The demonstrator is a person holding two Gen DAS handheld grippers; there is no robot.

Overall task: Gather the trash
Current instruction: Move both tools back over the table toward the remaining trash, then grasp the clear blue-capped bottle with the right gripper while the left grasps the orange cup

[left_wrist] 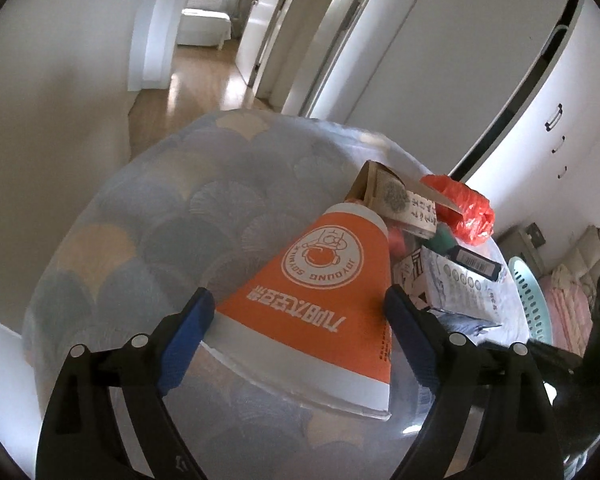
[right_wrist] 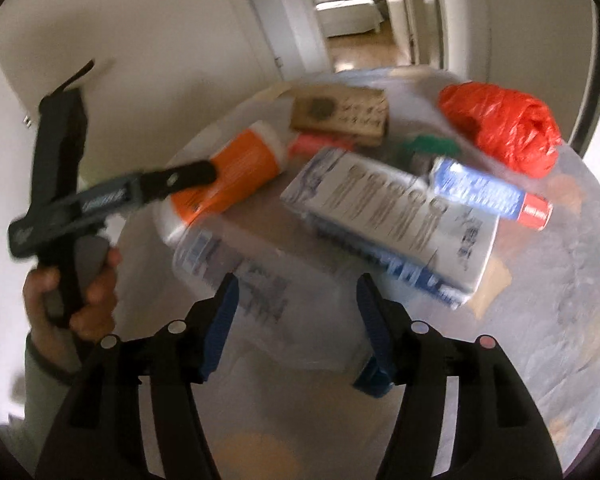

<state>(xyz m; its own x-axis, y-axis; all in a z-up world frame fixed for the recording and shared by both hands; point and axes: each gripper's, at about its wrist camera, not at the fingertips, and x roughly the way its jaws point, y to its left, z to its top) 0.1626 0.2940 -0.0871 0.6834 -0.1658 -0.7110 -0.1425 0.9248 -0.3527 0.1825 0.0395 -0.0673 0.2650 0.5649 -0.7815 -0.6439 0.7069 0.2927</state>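
Observation:
An orange and white paper cup [left_wrist: 332, 296] lies on its side on the round table [left_wrist: 148, 216]. My left gripper [left_wrist: 300, 312] has its two blue pads against the cup's sides, closed on it. The cup also shows in the right wrist view [right_wrist: 228, 176], with the left gripper [right_wrist: 168, 184] on it. My right gripper [right_wrist: 296, 320] is open above a clear plastic bottle [right_wrist: 252, 264], not touching it. Behind lie a white and blue box [right_wrist: 392, 216], a brown carton [right_wrist: 340, 116], a blue and red tube [right_wrist: 488, 192] and a crumpled red plastic bag [right_wrist: 504, 128].
The table has a scale-pattern cloth under a clear cover. A pale green perforated basket [left_wrist: 532, 300] stands past the table's right edge. White cupboards [left_wrist: 560, 92] and a corridor with a wooden floor [left_wrist: 196, 80] lie behind. A hand [right_wrist: 76, 292] holds the left gripper.

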